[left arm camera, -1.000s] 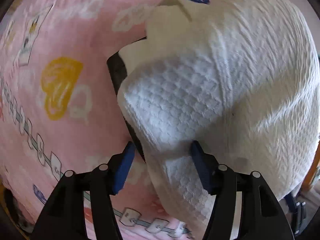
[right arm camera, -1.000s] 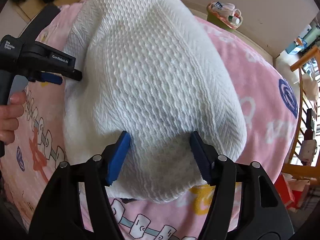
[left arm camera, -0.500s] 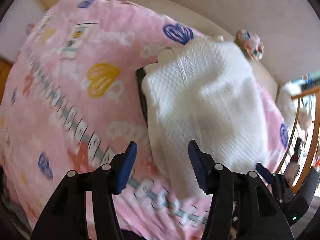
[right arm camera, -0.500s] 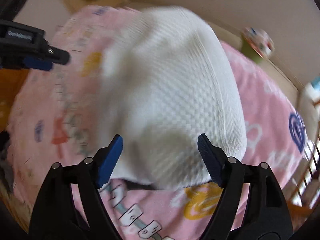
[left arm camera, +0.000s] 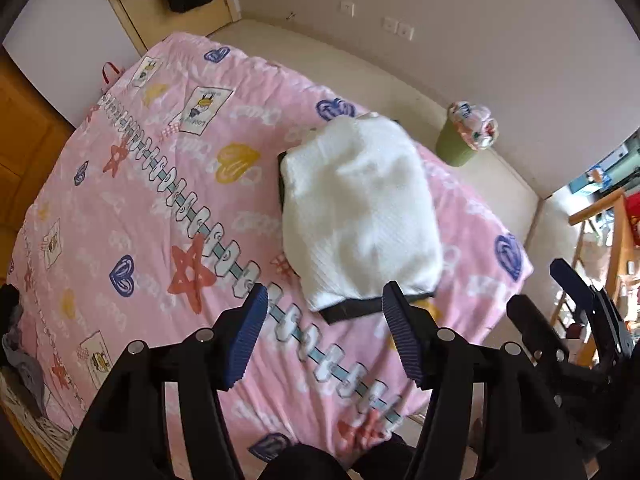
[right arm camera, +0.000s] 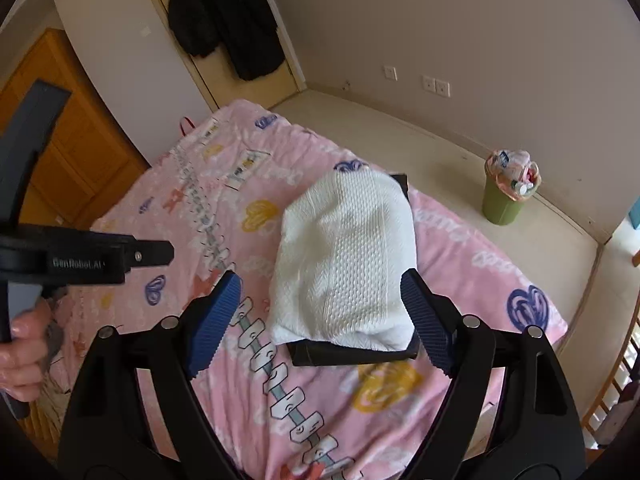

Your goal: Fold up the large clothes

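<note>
A white textured garment (left arm camera: 360,208) (right arm camera: 348,256) lies folded on a dark folded garment (left arm camera: 352,310) (right arm camera: 352,354) on the pink patterned blanket (left arm camera: 160,220) (right arm camera: 460,248). My left gripper (left arm camera: 325,292) hangs high above the bed, jaws opening, nothing between them. My right gripper (right arm camera: 320,276) is also raised well off the pile, jaws opening wide and empty. The left wrist view shows the right gripper (left arm camera: 580,312) at the right edge. In the right wrist view the left gripper (right arm camera: 120,256) is at the left, held by a hand (right arm camera: 24,360).
A green bin (left arm camera: 456,148) (right arm camera: 502,204) with a filled bag stands on the pale floor past the bed. Dark coats (right arm camera: 228,20) hang at the far wall beside a wooden door (right arm camera: 68,140). A wooden frame (left arm camera: 600,220) is at the right.
Both grippers rose far up and back from the white garment, which stays folded on the bed. The right jaws spread wider.
</note>
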Action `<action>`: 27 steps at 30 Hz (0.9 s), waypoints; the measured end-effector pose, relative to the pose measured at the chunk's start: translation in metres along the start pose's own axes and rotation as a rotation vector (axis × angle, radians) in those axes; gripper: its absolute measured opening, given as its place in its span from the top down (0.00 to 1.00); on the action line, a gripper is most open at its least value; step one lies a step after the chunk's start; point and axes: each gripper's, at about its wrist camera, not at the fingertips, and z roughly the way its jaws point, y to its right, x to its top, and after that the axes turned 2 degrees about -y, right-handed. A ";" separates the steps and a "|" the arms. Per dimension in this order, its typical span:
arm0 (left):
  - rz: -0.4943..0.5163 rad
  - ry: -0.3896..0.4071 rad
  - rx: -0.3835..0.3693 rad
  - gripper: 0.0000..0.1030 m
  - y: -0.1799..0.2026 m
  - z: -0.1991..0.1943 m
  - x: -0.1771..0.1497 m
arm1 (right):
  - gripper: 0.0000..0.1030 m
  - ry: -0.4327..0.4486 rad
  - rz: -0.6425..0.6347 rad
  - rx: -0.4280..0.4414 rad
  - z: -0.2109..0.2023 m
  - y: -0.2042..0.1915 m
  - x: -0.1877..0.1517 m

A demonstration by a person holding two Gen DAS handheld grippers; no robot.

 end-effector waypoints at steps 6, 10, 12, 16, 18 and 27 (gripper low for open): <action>0.016 0.104 -0.015 0.37 0.017 -0.045 -0.023 | 0.14 0.091 -0.007 -0.016 -0.052 0.006 0.001; 0.018 0.175 -0.037 0.30 0.023 -0.066 -0.045 | 0.10 0.149 -0.011 -0.031 -0.079 0.001 -0.002; 0.007 0.204 -0.045 0.21 0.024 -0.074 -0.055 | 0.07 0.180 -0.013 -0.055 -0.092 -0.003 -0.006; 0.012 0.245 -0.040 0.15 0.027 -0.088 -0.078 | 0.07 0.181 -0.010 -0.057 -0.106 -0.007 -0.014; 0.012 0.233 -0.050 0.13 0.027 -0.090 -0.086 | 0.07 0.167 0.008 -0.028 -0.110 -0.007 -0.021; -0.032 0.231 -0.056 0.12 0.018 -0.083 -0.121 | 0.07 0.176 0.063 -0.056 -0.128 -0.009 -0.053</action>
